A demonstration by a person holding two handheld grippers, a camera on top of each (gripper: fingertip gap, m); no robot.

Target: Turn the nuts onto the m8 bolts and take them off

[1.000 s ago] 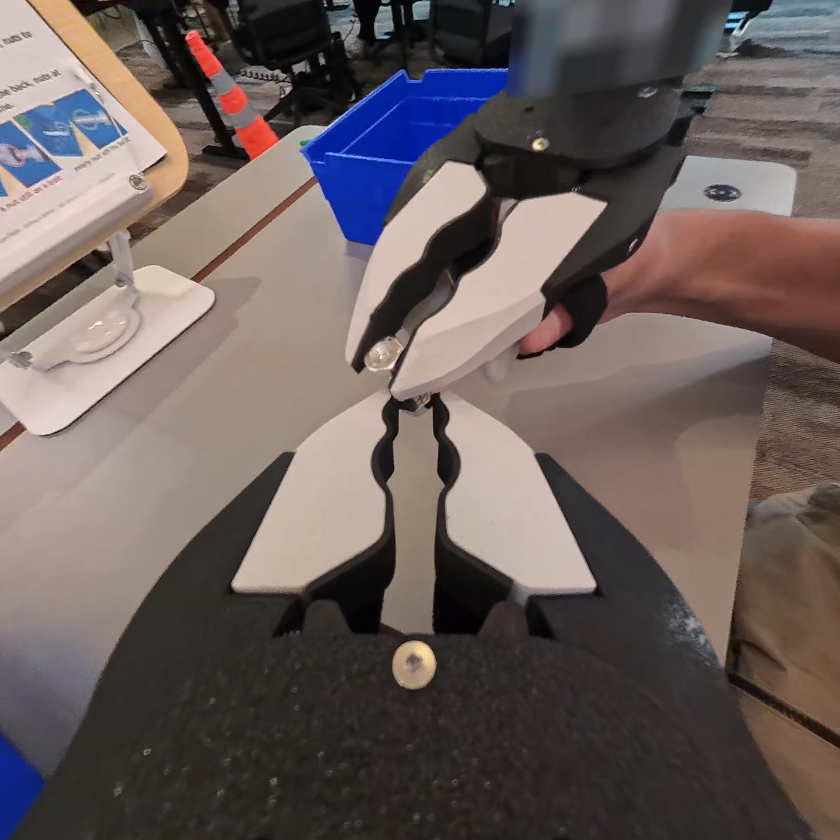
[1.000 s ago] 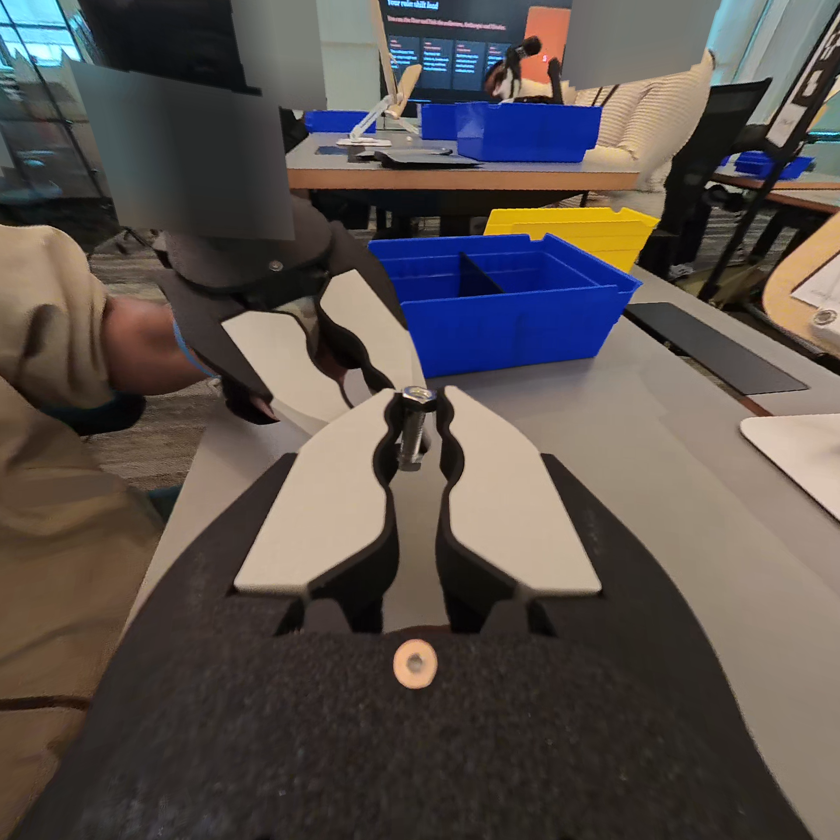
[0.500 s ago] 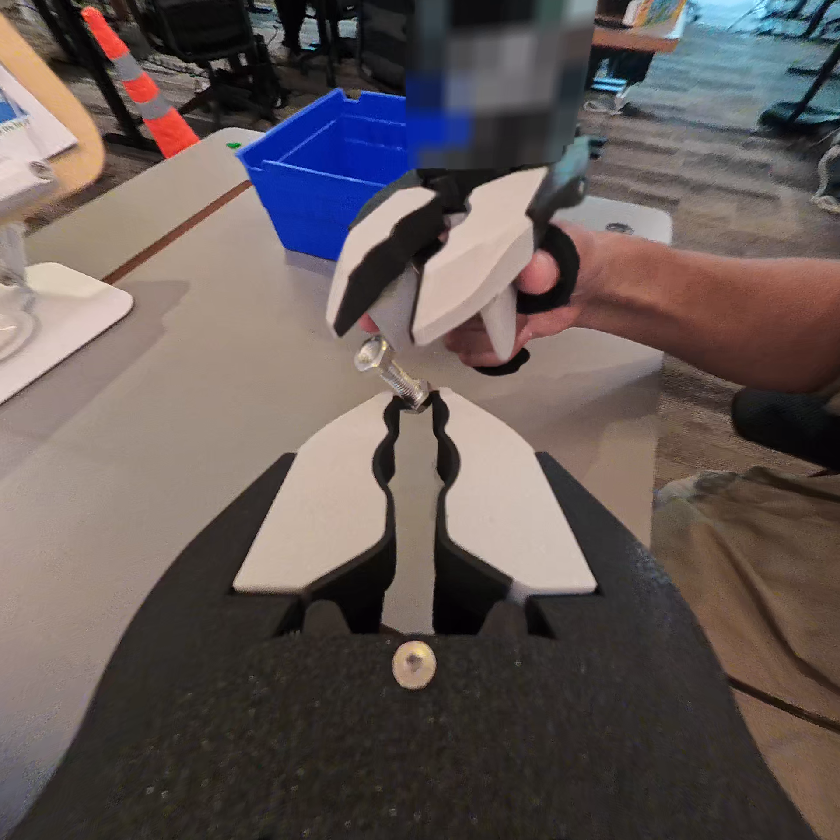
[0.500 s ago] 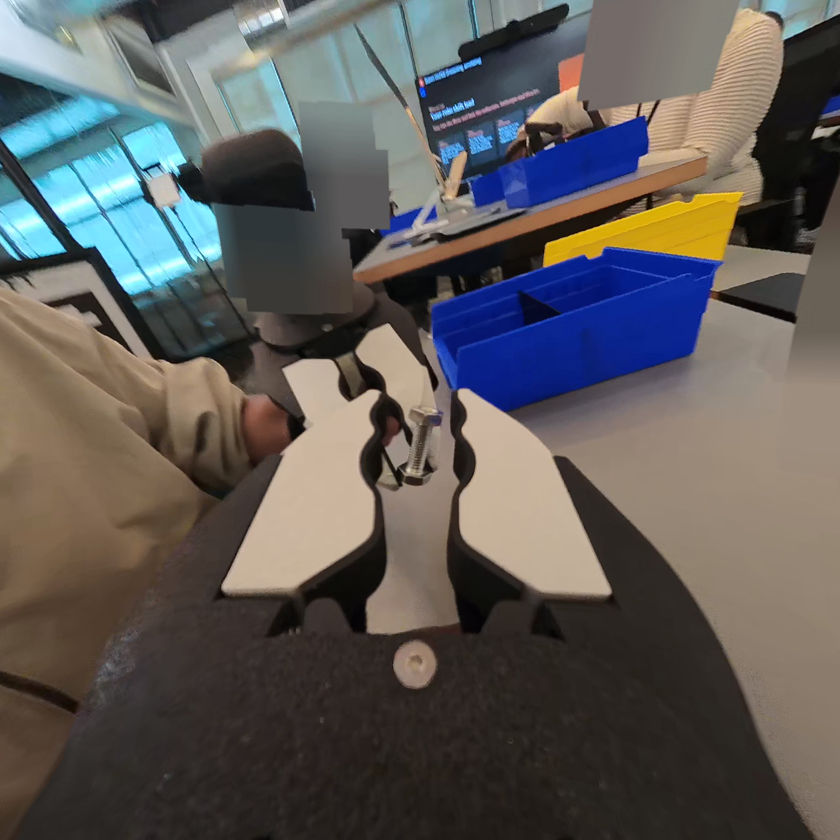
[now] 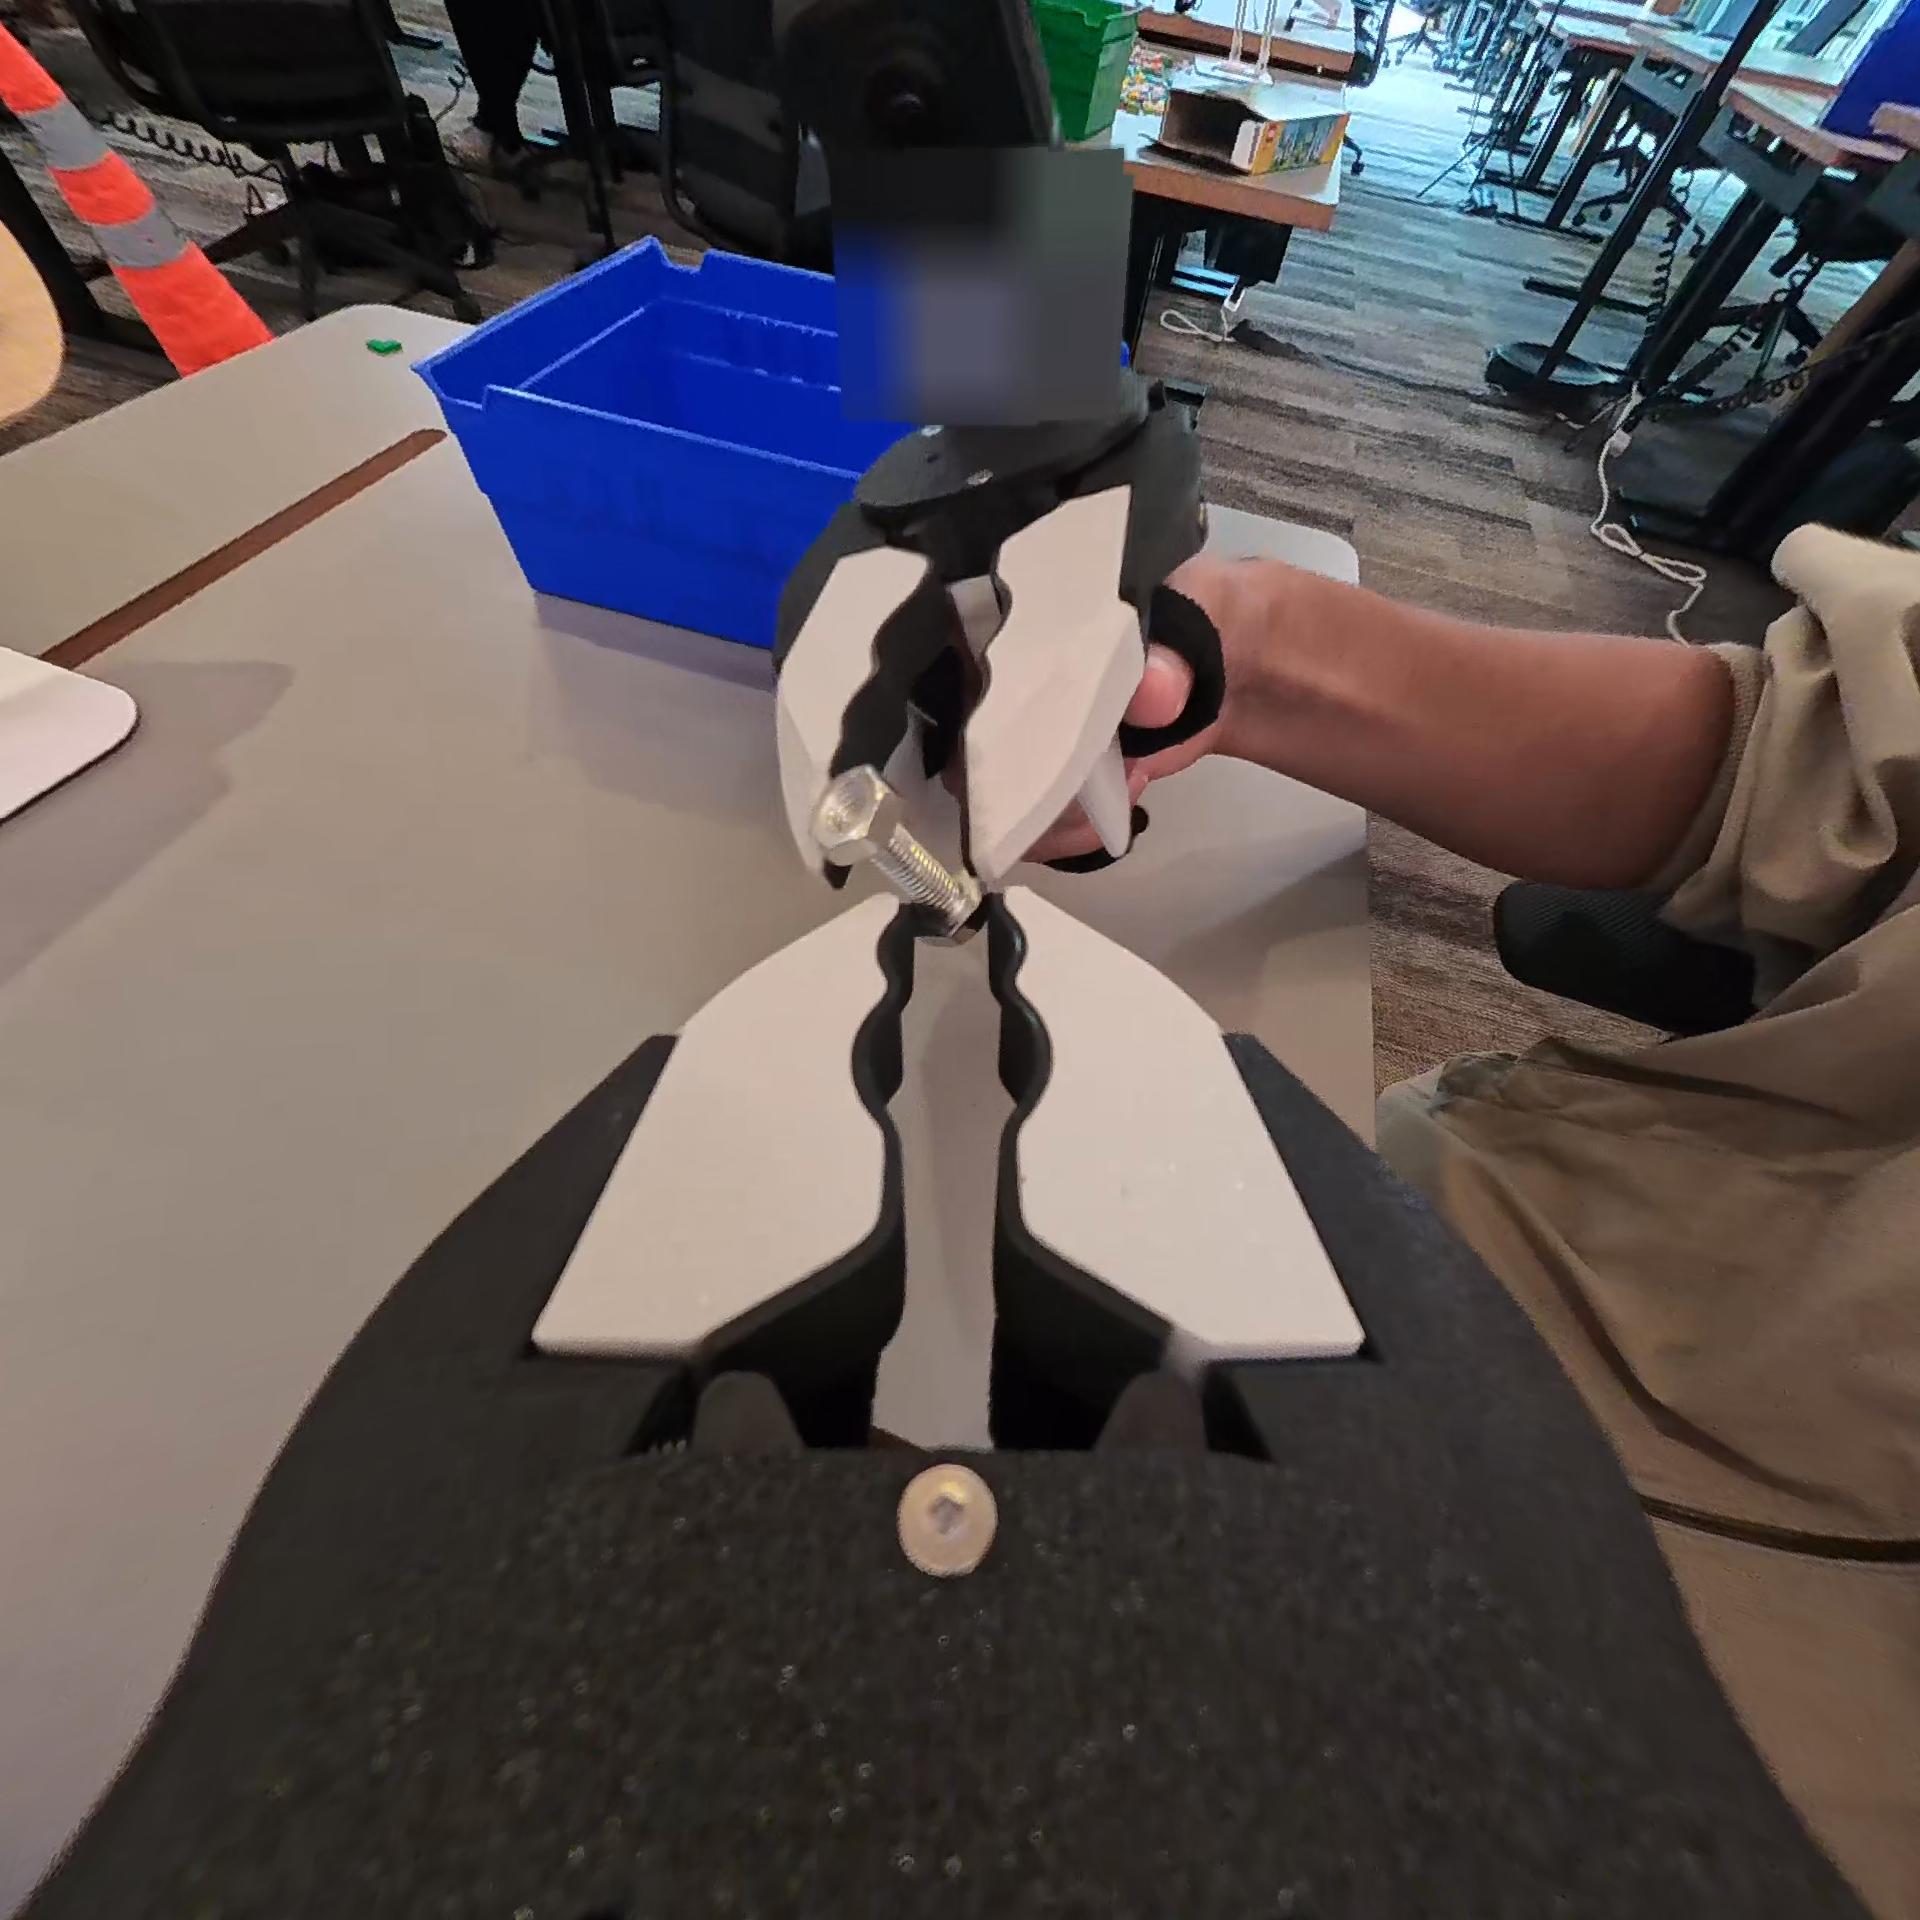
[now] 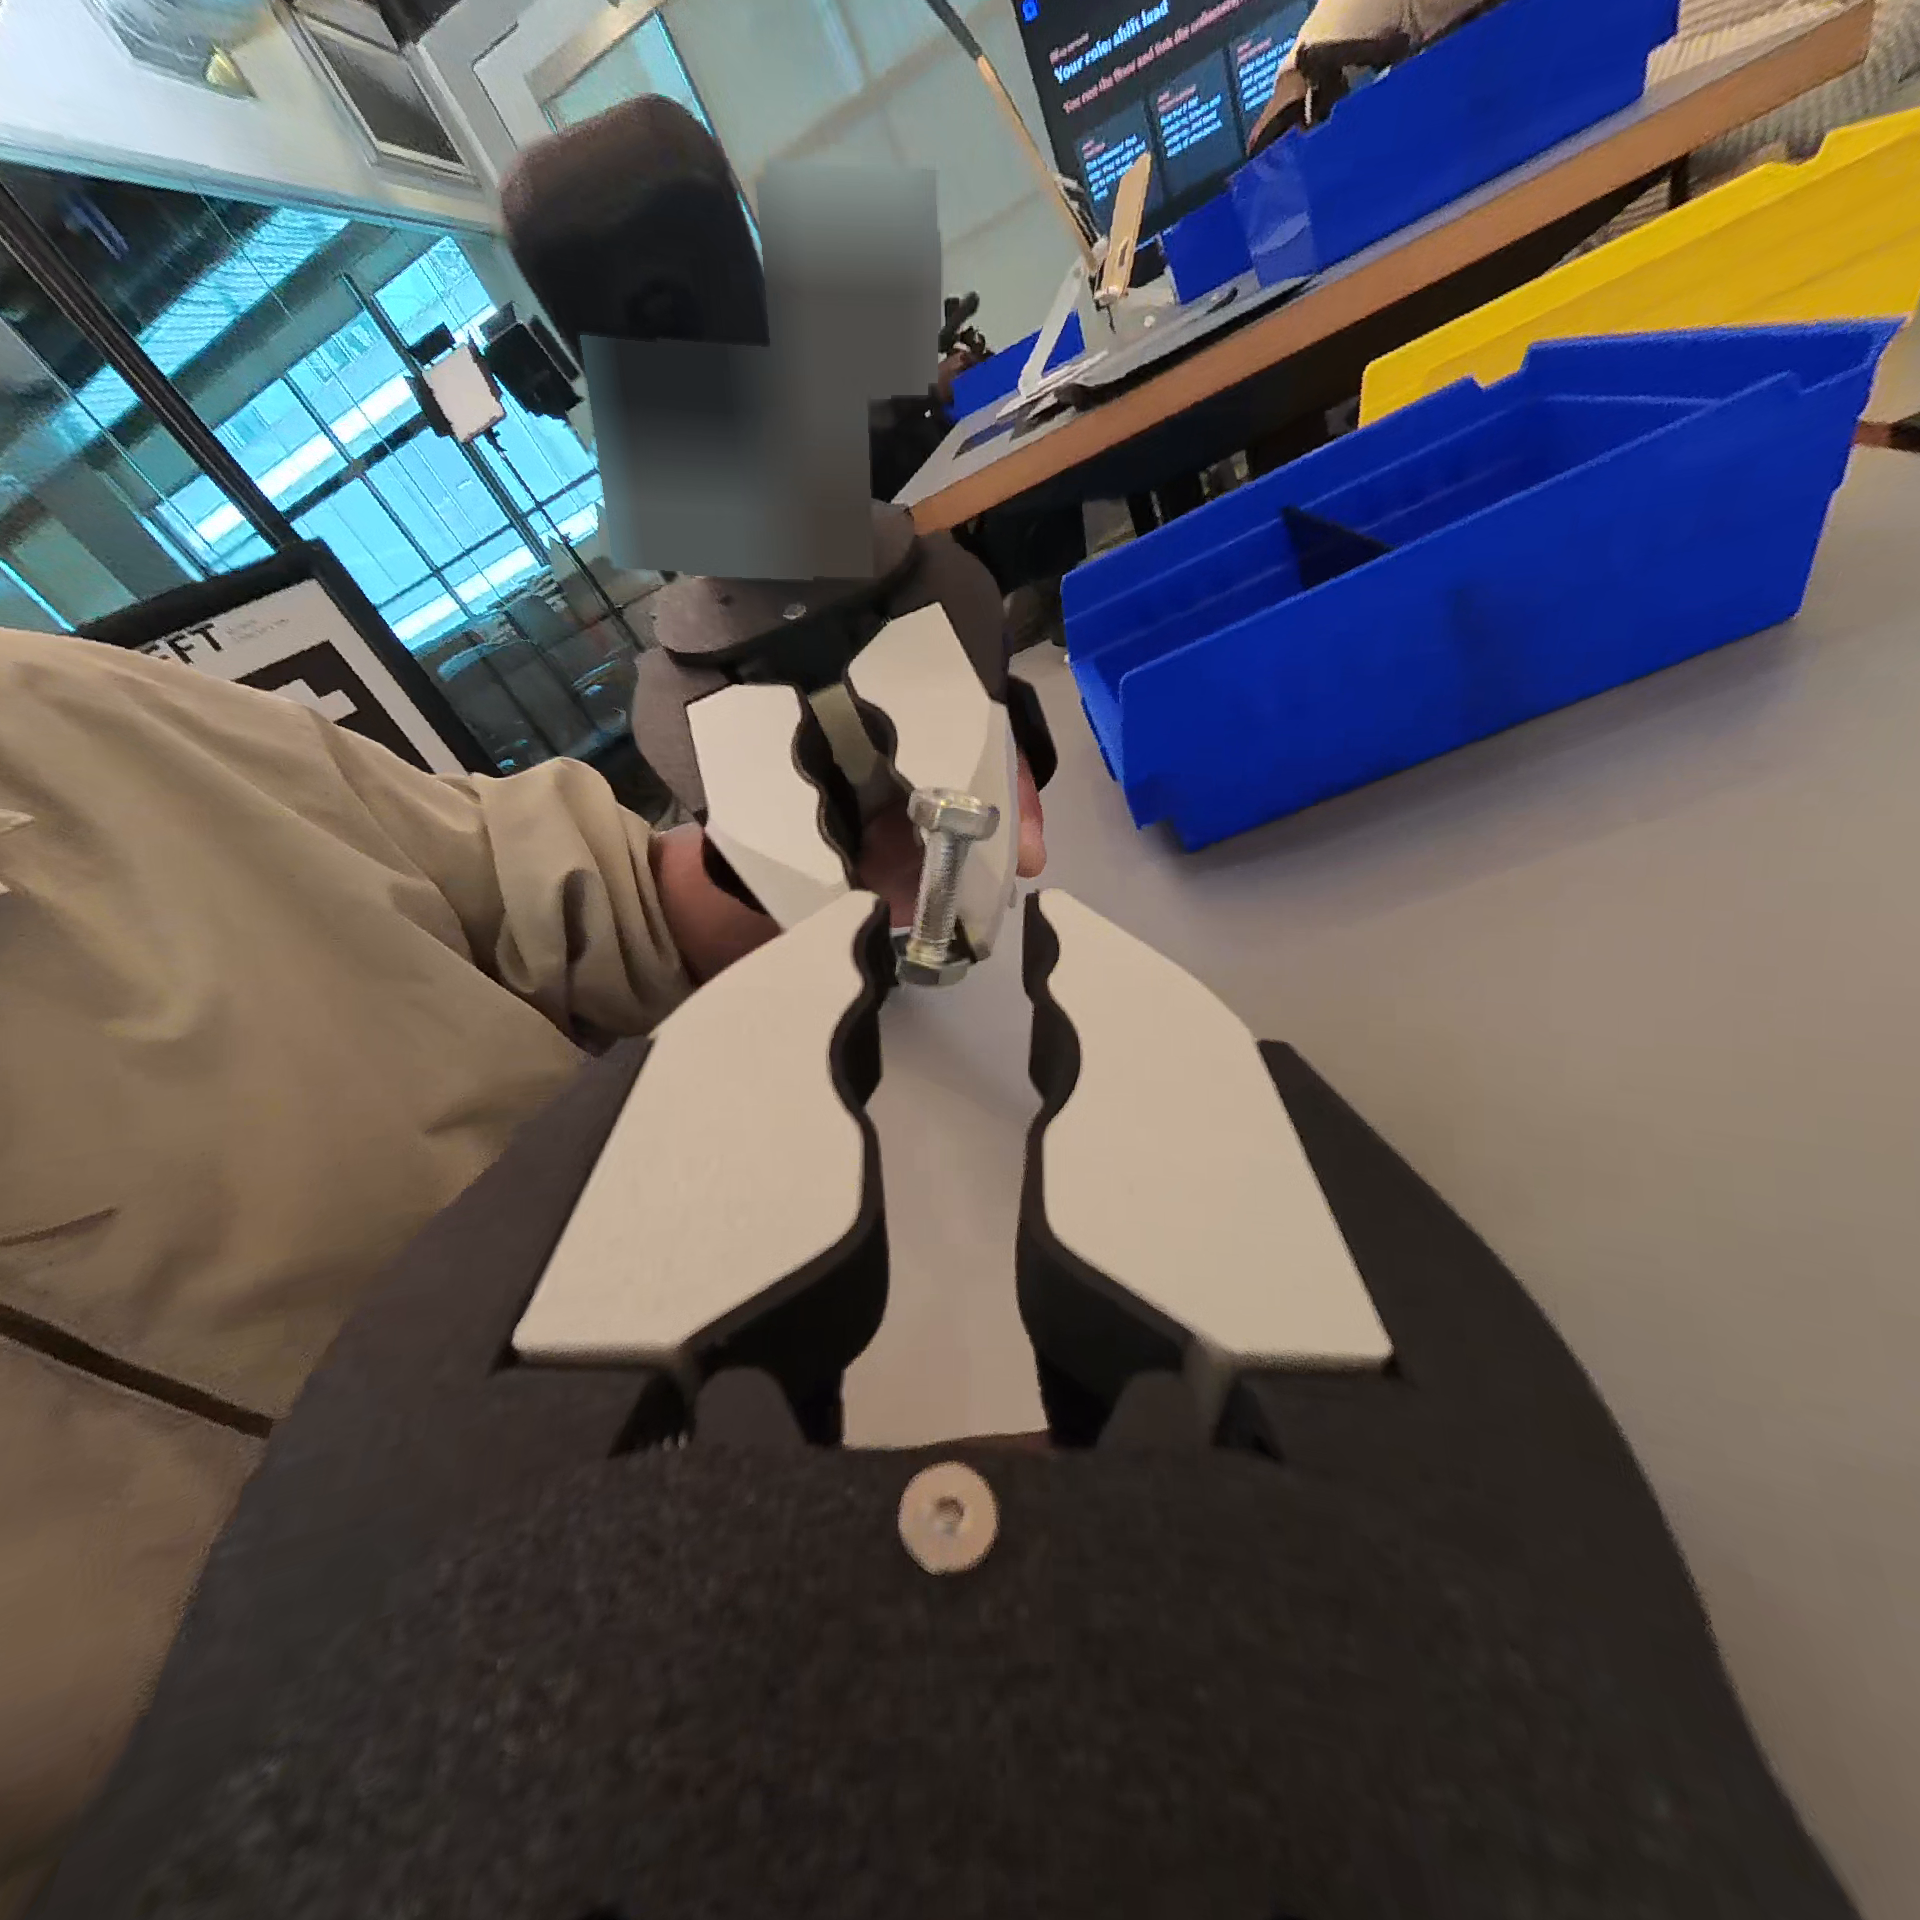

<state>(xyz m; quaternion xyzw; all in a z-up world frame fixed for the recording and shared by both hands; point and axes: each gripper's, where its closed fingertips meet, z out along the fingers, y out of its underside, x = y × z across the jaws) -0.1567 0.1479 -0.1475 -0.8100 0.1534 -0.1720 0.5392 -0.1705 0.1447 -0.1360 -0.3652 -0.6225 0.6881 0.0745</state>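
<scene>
1. Left gripper (image 5: pixel 943 920): two flat white fingers with wavy black inner edges on a grainy black body; tips pressed together on the nut (image 5: pixel 951 925).
2. Right gripper (image 6: pixel 958 904): same build, pointed back at the left one from just ahead of its tips; fingers spread, flanking the bolt (image 6: pixel 940 883), with a gap visible on the right side.
3. Bright metal bolt, hex head, threaded shank; slanted up and to the left from the left gripper's tips, head at the far end.
4. Hex nut of the same bright metal, seated at the lower end of the shank; mostly hidden between the left fingertips.
5. Smooth grey table (image 5: pixel 364 831) below both tools.
6. Blue plastic bin (image 5: pixel 644 468) with inner dividers, resting on the table ahead and left of the left gripper, well apart from the bolt.
7. Yellow bin (image 6: pixel 1662 260) behind the blue one, far ahead and right of the right gripper.
8. Orange cone (image 5: pixel 135 239) with a grey band, on the floor beyond the table, far left.
9. Bare hand (image 5: pixel 1226 665) through a black loop behind the right gripper; tan sleeve (image 6: pixel 312 883) left of that gripper, blocking the view on that side.
</scene>
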